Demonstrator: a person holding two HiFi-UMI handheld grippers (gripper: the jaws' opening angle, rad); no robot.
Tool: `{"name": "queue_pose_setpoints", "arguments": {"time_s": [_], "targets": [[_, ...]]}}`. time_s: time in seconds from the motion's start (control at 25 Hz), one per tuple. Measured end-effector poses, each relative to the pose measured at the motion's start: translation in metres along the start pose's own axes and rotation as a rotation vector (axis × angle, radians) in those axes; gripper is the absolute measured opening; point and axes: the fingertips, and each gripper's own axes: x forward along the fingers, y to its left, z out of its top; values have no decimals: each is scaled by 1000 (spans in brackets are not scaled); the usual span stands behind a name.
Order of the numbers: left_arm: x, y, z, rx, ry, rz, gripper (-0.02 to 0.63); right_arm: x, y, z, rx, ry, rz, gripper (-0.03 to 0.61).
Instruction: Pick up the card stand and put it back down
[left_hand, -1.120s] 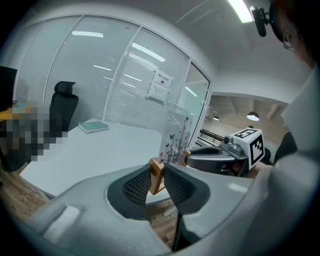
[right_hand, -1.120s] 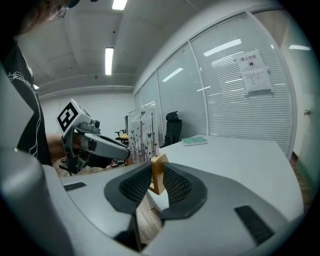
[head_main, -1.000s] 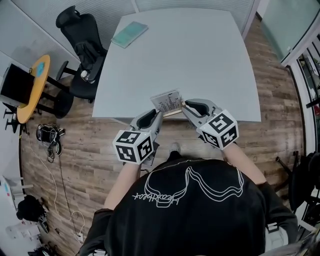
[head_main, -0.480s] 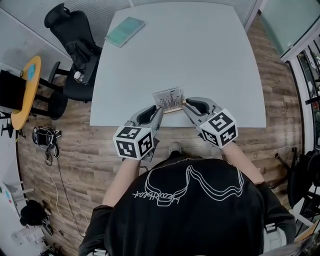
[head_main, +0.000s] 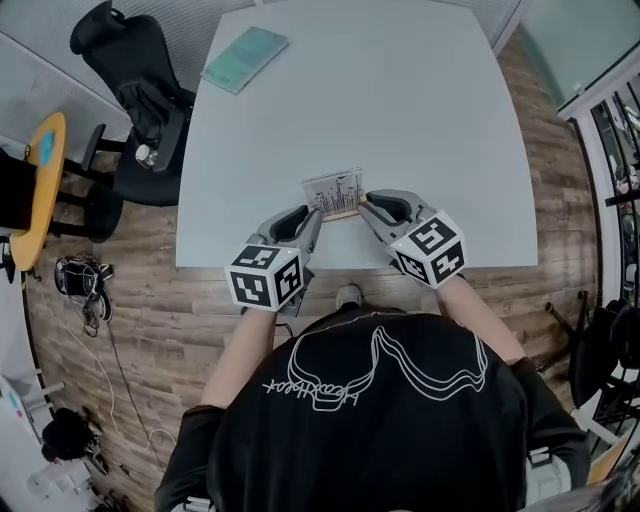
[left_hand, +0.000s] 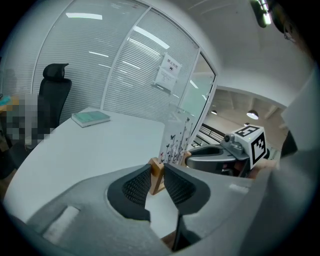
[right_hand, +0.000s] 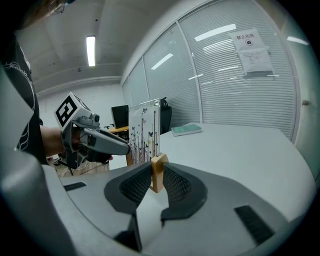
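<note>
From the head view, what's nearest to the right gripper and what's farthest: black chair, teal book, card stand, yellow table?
1. Card stand, clamped in the right gripper, near edge of the grey table.
2. Book, that table's far left corner.
3. Chair, off its left side.
4. Yellow table, far left.

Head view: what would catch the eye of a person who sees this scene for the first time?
First the card stand, a printed clear panel in a wooden base, at the near edge of the pale table. The left gripper and the right gripper each clamp one end of that base. A teal book lies at the table's far left corner.
</note>
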Motion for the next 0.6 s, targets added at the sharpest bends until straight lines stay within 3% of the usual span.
{"name": "queue_pose_setpoints", "arguments": {"time_s": [0.6], "targets": [[39, 66, -28, -33, 85, -19, 86, 71, -16, -33, 55, 114, -10, 78]]}}
